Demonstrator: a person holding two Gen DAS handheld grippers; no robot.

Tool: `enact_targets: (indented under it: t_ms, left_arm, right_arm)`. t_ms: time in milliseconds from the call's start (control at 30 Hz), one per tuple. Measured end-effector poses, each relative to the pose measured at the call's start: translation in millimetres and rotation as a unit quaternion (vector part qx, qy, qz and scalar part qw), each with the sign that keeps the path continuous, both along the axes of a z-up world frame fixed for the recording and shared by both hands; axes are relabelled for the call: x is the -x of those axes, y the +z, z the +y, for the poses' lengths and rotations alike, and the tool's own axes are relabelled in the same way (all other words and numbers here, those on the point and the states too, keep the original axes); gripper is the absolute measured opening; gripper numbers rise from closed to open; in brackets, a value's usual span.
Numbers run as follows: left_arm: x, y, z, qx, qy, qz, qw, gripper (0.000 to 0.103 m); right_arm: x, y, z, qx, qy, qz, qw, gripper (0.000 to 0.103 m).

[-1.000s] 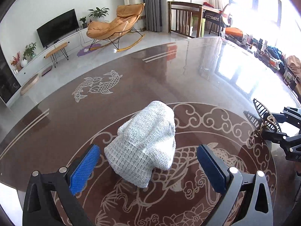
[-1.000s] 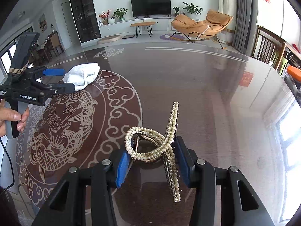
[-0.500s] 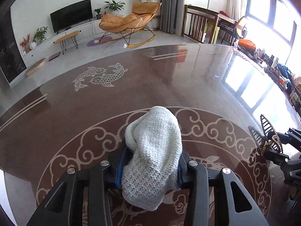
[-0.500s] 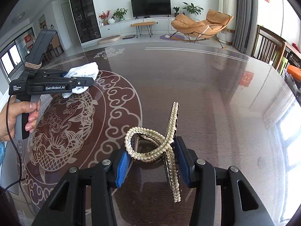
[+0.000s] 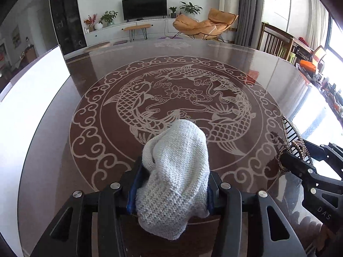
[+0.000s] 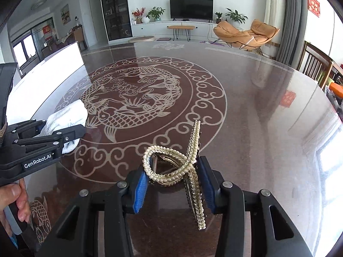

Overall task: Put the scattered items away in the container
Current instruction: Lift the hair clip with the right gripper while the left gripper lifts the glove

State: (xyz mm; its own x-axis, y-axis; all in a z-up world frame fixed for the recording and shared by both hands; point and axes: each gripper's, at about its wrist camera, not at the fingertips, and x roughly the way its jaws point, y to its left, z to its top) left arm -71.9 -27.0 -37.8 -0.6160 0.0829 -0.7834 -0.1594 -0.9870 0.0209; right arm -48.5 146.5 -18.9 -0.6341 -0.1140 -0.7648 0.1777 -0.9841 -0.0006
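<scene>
My left gripper (image 5: 170, 189) is shut on a white knitted cloth (image 5: 174, 175) and holds it above the brown table; it also shows in the right wrist view (image 6: 66, 117). My right gripper (image 6: 174, 189) is shut on a pearl hair claw clip (image 6: 182, 165), held above the table; the clip also shows at the right of the left wrist view (image 5: 293, 141). A white container (image 5: 32, 98) stands at the table's left side, and its wall shows in the right wrist view (image 6: 49, 70). Its inside is hidden.
The round brown table (image 5: 193, 81) has a carved fish pattern. A hand (image 6: 15, 205) grips the left tool's handle. Wooden chairs (image 5: 276, 42) stand at the far right edge, an orange rocking chair (image 5: 205, 24) behind the table.
The left gripper closed on the knitted cloth, lifted it and swung left, bringing the white container into view. The right gripper kept the clip and also turned left.
</scene>
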Motion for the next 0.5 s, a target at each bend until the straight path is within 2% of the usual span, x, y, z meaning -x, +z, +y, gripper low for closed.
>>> enact_targets:
  t_ms: [33, 100, 167, 200, 267, 367, 500]
  left_arm:
    - [0.0, -0.6, -0.4, 0.000, 0.002, -0.001, 1.0000, 0.050]
    - [1.7, -2.1, -5.4, -0.006, 0.011, -0.006, 0.9999, 0.060]
    - [3.1, -3.4, -7.8, -0.010, 0.015, -0.008, 0.9998, 0.066]
    - [3.6, -4.1, -6.4, -0.004, 0.014, -0.009, 0.9999, 0.073]
    - [9.0, -2.0, -6.4, -0.005, 0.018, -0.012, 0.9998, 0.078]
    - [14.3, -5.0, -2.9, -0.004, 0.006, -0.033, 0.9994, 0.103]
    - [14.3, -3.6, -1.1, -0.005, 0.003, -0.034, 0.9994, 0.103]
  right_arm:
    - [-2.3, -0.1, -6.2, -0.014, 0.002, 0.004, 1.000, 0.045]
    - [-3.6, -0.6, -11.7, -0.029, 0.001, 0.008, 1.000, 0.045]
    - [-2.9, -1.6, -10.9, -0.025, -0.002, 0.005, 1.000, 0.046]
    - [-2.4, -1.6, -9.6, -0.022, -0.002, 0.004, 1.000, 0.046]
    - [-1.6, -1.6, -7.8, -0.018, -0.005, 0.002, 1.000, 0.049]
    - [1.6, -1.3, -0.4, -0.011, -0.017, -0.003, 1.000, 0.060]
    - [5.1, -3.1, 16.0, 0.024, -0.029, -0.016, 0.999, 0.067]
